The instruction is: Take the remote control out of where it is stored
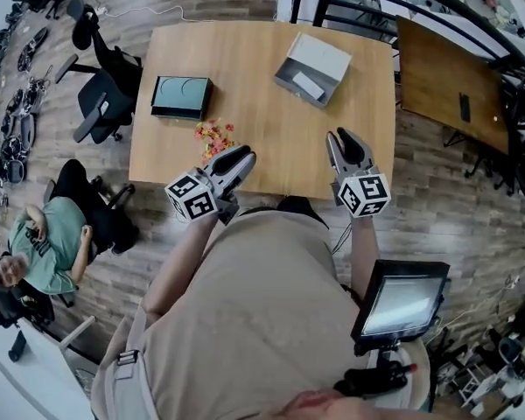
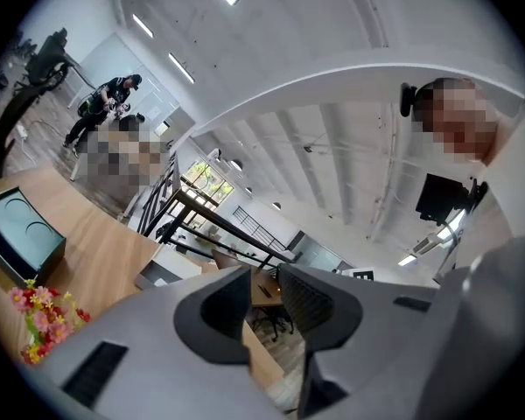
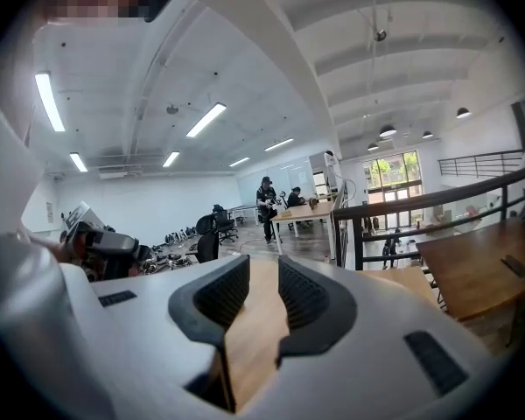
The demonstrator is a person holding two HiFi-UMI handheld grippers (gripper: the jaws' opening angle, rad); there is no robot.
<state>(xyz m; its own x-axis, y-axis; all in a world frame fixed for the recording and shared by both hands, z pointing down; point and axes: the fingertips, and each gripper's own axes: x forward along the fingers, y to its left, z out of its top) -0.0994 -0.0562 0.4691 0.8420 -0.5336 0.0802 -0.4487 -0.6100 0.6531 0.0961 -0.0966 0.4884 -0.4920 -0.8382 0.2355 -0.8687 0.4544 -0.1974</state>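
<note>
My left hand-held gripper (image 1: 243,157) and right hand-held gripper (image 1: 343,136) hang narrow and empty, well short of the box (image 1: 325,54), and the white piece in it, which I take for the remote (image 1: 308,86), looks light, stiff and slick, so I'd pinch it across its long sides.

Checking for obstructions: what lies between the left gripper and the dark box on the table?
Red and yellow flowers lie on the tabletop between left gripper and dark box, shown in the head view.

Head cam: above the torso, looking steeply down on the desk (image 1: 262,112), mid-range. Cams on left tongs (image 2: 264,289) and right tongs (image 3: 262,274): close behind the jaws, facing roughly level. All three share the desk top.
</note>
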